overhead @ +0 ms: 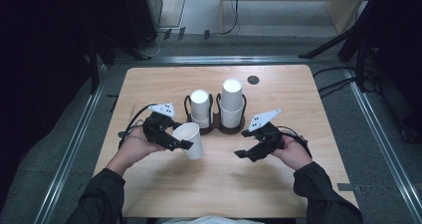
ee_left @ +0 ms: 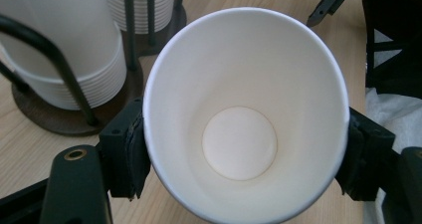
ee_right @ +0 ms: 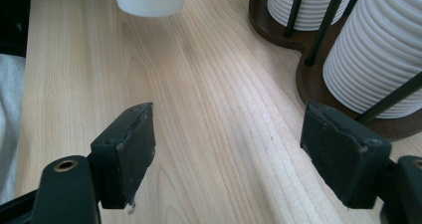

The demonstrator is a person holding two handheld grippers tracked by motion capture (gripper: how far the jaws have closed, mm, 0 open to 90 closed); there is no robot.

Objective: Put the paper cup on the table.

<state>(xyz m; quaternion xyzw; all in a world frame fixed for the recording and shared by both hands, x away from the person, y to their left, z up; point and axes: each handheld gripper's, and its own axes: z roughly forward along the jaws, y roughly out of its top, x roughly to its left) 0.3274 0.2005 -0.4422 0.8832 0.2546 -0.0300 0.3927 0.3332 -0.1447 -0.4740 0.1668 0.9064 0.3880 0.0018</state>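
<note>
High view: my left gripper [overhead: 185, 145] has one loose paper cup [overhead: 190, 139] clamped across its wall, tilted, mouth toward me, just in front of the cup holder [overhead: 217, 127]. It sits near the middle of the desk [overhead: 149, 84], slightly toward the left edge. I can't tell whether the base touches the wood or hangs just off it.

Left gripper view confirms the grip: both pads [ee_left: 130, 149] press the cup [ee_left: 244, 114] from either side, inside of the cup empty.

Right gripper [overhead: 249, 153] is empty, jaws standing wide apart, low over bare desk, just in front of the holder's right stack. Right gripper view shows nothing between its pads [ee_right: 130, 149], only wood grain.

Progress, as I read it: one cup is out of the holder and in hand, so the pull step looks done. Setting it down upright somewhere is still open. Whether more cups need to come off, I can't judge from this.

Count:
- loose cups: 1
- stacks in the holder: 2, left stack [overhead: 201, 107] shorter, right stack [overhead: 231, 102] taller; both upside down
- holder: 1, dark base with two wire cages
- grippers: 2
- dark round grommet [overhead: 253, 79] near the far edge of the desk: 1

Cups per stack are too tightly nested to count.
</note>
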